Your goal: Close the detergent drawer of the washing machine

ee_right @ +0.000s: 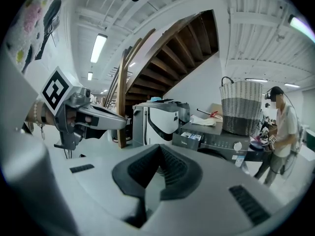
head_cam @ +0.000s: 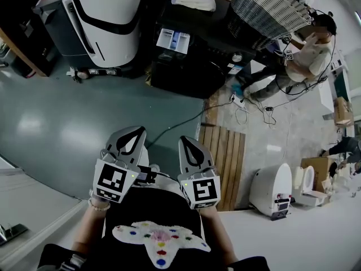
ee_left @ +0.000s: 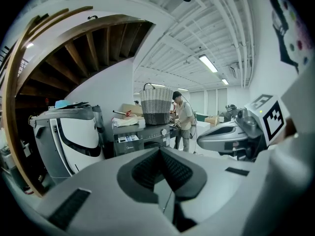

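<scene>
wicker basket (head_cam: 271, 7) beside a standing person (head_cam: 307, 58); wooden slats (head_cam: 225, 162) near a toilet (head_cam: 309, 184).

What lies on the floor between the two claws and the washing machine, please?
Head view: mostly bare grey floor, crossed by a black cable near the washing machine.

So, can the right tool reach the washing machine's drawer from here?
Probably not. The right tool is held near the body, and the washing machine stands across the floor; nothing seems in the way, only distance.
</scene>
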Action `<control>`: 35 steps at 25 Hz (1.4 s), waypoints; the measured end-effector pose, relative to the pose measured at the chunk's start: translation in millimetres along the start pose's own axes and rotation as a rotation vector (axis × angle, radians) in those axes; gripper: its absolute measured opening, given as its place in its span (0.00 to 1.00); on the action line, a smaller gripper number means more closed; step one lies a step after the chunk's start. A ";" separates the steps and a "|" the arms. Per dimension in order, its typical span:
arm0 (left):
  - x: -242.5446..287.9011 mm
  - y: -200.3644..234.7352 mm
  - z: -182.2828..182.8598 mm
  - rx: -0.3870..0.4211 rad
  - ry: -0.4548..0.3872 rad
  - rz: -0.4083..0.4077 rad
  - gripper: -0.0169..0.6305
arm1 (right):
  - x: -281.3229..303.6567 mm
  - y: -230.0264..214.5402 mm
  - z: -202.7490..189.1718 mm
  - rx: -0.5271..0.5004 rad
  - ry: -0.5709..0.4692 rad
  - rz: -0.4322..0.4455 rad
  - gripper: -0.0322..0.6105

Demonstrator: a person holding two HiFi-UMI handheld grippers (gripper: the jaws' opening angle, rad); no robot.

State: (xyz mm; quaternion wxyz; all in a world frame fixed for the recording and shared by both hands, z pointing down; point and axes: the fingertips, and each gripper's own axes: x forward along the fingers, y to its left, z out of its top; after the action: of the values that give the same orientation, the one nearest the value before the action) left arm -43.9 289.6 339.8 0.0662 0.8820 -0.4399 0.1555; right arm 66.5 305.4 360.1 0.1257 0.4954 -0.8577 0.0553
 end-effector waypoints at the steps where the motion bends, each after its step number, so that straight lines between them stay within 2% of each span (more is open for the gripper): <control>1: 2.8 1.2 1.7 0.002 -0.001 -0.005 0.04 | 2.3 -1.2 0.3 0.001 0.002 -0.002 0.05; 12: 65.9 44.6 18.8 0.019 -0.002 -0.079 0.04 | 61.2 -35.6 13.5 0.009 0.021 -0.064 0.05; 27: 181.0 161.1 64.4 0.029 -0.006 -0.185 0.04 | 203.6 -100.6 66.2 0.016 0.036 -0.174 0.05; 35: 218.3 207.4 74.4 0.037 0.000 -0.237 0.04 | 255.9 -117.5 87.5 0.010 0.055 -0.223 0.05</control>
State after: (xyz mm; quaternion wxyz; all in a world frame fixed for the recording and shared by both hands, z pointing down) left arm -69.8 -19.5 338.0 0.0678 0.9290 -0.3294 0.1544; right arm 31.7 13.2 341.6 0.1521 0.5866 -0.7933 0.0586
